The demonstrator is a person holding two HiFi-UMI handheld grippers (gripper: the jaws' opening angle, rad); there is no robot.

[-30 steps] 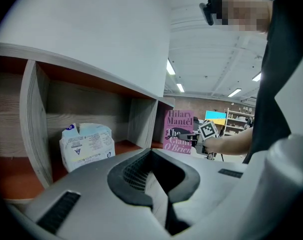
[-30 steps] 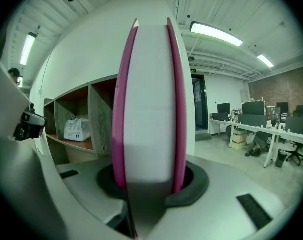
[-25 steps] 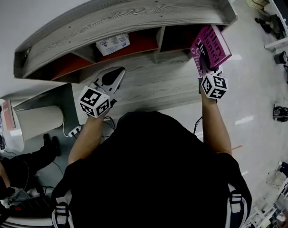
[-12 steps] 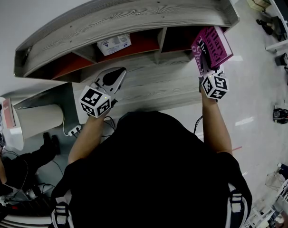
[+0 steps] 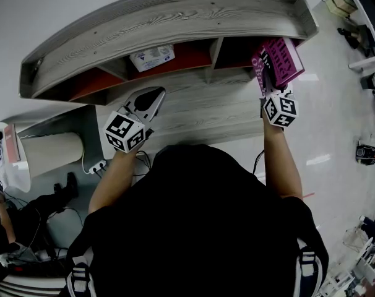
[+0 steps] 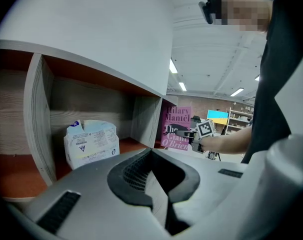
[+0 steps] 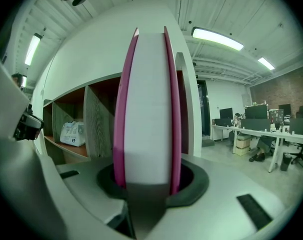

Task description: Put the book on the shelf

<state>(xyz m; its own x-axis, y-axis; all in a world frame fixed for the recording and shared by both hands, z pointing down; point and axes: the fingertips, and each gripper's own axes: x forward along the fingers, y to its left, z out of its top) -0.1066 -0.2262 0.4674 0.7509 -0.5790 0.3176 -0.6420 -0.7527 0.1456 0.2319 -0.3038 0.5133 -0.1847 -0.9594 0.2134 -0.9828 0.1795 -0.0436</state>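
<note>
A magenta book (image 5: pixel 278 62) stands upright on its edge in my right gripper (image 5: pixel 266 86), which is shut on its lower end. The book is at the mouth of the right-hand compartment of the grey wooden shelf (image 5: pixel 175 17), partly under the top board. In the right gripper view, the book's white page edge (image 7: pixel 146 109) fills the middle between the jaws. From the left gripper view, the book's cover (image 6: pixel 175 126) shows past the divider. My left gripper (image 5: pixel 149 99) hovers in front of the middle compartment, shut and holding nothing (image 6: pixel 154 181).
A white packet (image 5: pixel 151 57) sits in the middle compartment with its red-brown floor (image 6: pixel 90 143). A divider (image 5: pixel 215 53) separates it from the right compartment. A pale cylinder (image 5: pixel 50 154) and a seated person (image 5: pixel 14 228) are at the lower left. Desks (image 7: pixel 251 134) stand far to the right.
The right gripper has pushed the book a little farther in under the shelf's top board at the right compartment. The left gripper has stayed where it was.
</note>
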